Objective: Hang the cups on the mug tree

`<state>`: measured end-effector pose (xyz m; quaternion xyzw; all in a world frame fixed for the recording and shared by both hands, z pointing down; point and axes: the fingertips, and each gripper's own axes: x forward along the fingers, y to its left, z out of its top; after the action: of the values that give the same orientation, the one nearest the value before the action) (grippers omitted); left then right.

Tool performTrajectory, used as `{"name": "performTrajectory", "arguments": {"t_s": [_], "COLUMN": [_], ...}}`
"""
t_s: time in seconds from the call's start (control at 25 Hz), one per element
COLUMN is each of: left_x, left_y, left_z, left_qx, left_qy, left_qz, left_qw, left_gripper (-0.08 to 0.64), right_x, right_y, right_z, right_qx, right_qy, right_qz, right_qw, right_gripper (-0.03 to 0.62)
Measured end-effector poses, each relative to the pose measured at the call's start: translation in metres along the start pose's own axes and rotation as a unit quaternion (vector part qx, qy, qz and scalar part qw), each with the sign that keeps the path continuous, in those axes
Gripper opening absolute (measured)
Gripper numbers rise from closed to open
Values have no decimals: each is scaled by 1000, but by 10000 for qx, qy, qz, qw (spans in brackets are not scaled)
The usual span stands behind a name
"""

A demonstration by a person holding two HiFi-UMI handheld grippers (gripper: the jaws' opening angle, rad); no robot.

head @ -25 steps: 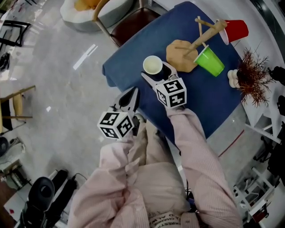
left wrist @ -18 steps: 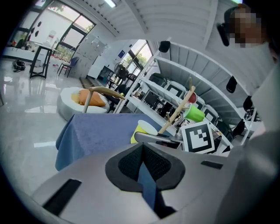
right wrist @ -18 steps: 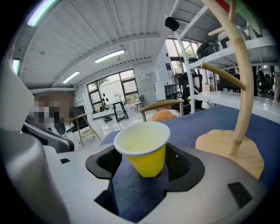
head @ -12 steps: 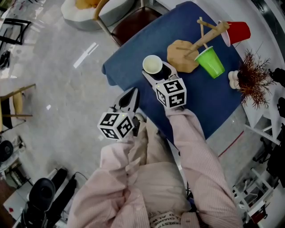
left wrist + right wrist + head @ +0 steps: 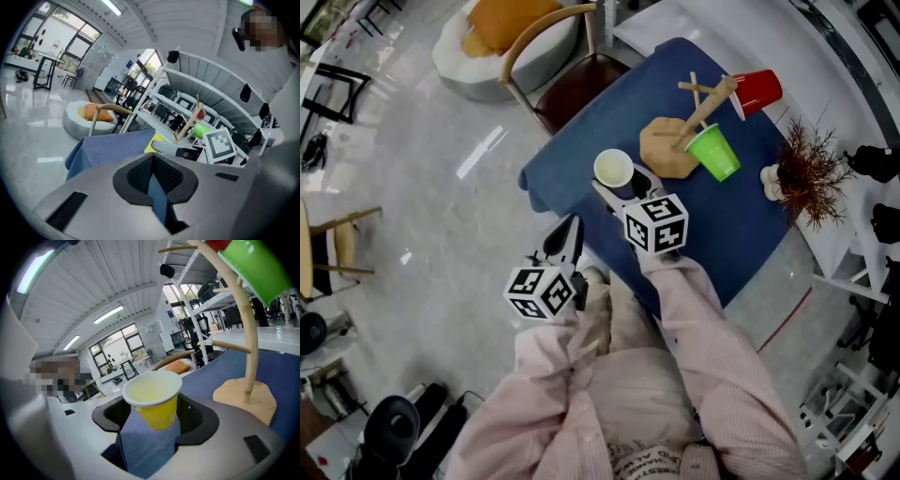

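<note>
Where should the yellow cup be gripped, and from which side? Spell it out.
Grip the yellow cup across its tapered lower wall, coming from the person's side, opposite the mug tree. It stands upright and its rim flares wider. The right tongs have just been closing there, with the cup between them.

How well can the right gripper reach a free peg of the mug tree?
Probably yes. The right gripper holds the yellow cup, its fingers having just been closing on it. Only bare blue cloth lies before the mug tree, whose lower peg is free.
</note>
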<state>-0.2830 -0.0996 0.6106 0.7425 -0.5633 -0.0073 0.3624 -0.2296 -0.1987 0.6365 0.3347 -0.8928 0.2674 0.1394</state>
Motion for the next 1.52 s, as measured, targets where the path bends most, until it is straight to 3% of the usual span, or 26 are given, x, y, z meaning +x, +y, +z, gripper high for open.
{"name": "performTrajectory", "arguments": {"t_s": [0.56,1.12,1.52], "left_x": [-20,-15,-6], "left_y": [-23,-60,-80], "left_z": [46,104,135], "left_qx": [316,675,908], "left_qy": [-285,-737,-949], "left_qz": [-188,-523,-702], "left_qw": [9989,9936,9888], "left_gripper": [-2,-2,-2], "right_x": [-43,-67,-76], "right_y": [21,21,6], "right_z": [72,139,185], "right_qx": [1037,1629,1947], "right_qy": [-785,-1364,-1743], "right_qz": [136,468,466], "right_qw": [9914,9760,9641], "right_gripper": [302,301,301]}}
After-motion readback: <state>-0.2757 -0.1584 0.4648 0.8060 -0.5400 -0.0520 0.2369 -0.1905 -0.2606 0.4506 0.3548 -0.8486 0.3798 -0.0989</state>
